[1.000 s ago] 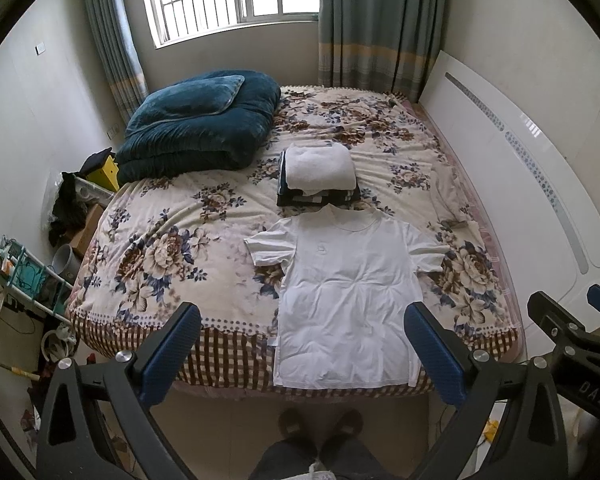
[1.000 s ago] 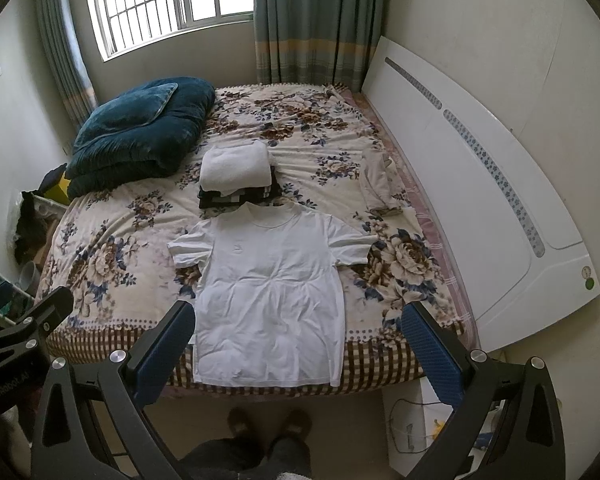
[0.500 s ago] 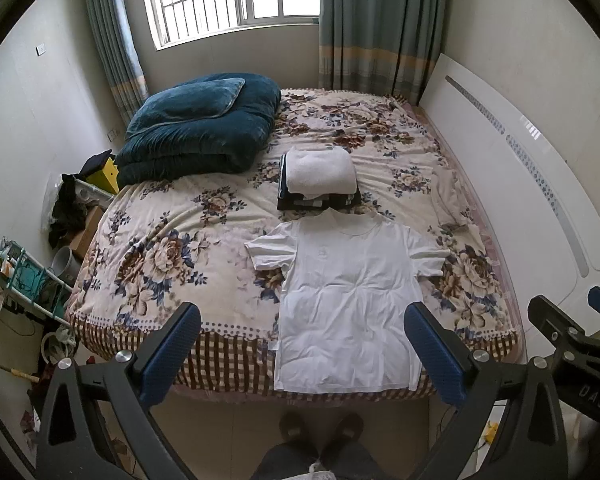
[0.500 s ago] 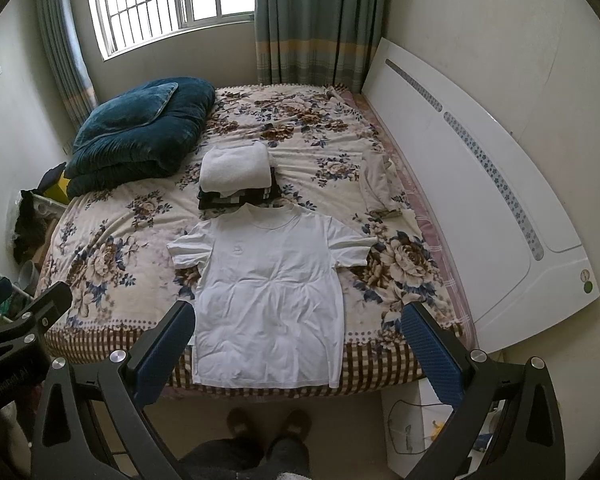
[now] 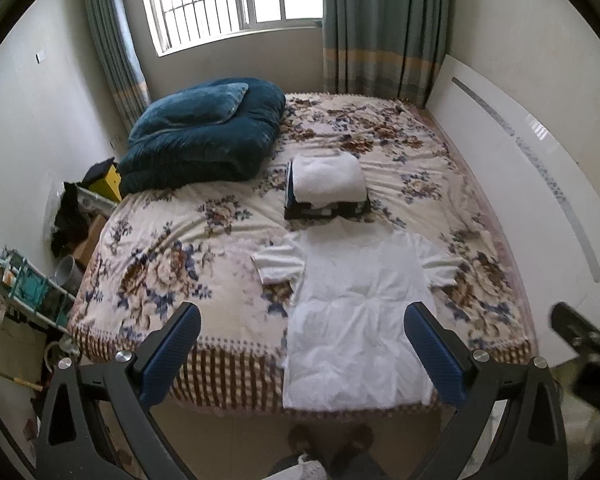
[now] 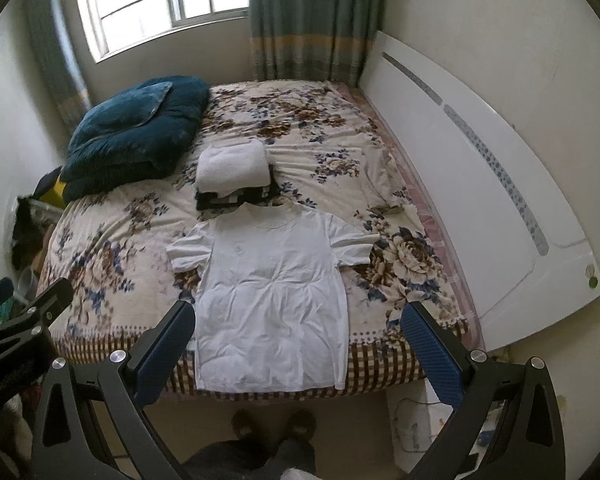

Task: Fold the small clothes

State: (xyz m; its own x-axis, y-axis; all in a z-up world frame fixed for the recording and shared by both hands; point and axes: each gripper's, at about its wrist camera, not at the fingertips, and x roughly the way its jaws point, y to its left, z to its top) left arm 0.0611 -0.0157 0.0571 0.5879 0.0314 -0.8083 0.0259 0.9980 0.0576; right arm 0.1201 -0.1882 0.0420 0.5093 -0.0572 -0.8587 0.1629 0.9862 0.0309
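A white short-sleeved T-shirt [image 5: 360, 304] lies spread flat, front up, on the near part of the floral bed [image 5: 172, 264], its hem hanging over the near edge; it also shows in the right wrist view [image 6: 272, 300]. Just beyond its collar sits a pile of folded clothes topped by a white folded piece [image 5: 326, 184], also in the right wrist view [image 6: 234, 168]. My left gripper [image 5: 300, 354] is open and empty, held high over the bed's near edge. My right gripper [image 6: 298, 350] is open and empty at a similar height.
A dark blue folded quilt [image 5: 204, 132] lies at the bed's far left. A white headboard [image 6: 480, 200] runs along the right side. Clutter and a rack [image 5: 24, 288] stand on the floor at left. The person's feet [image 6: 274, 424] are at the bed's near edge.
Both grippers have shifted slightly forward and to the right over the bed, with some motion blur. The shirt and pile have not moved. Both grippers stay open.
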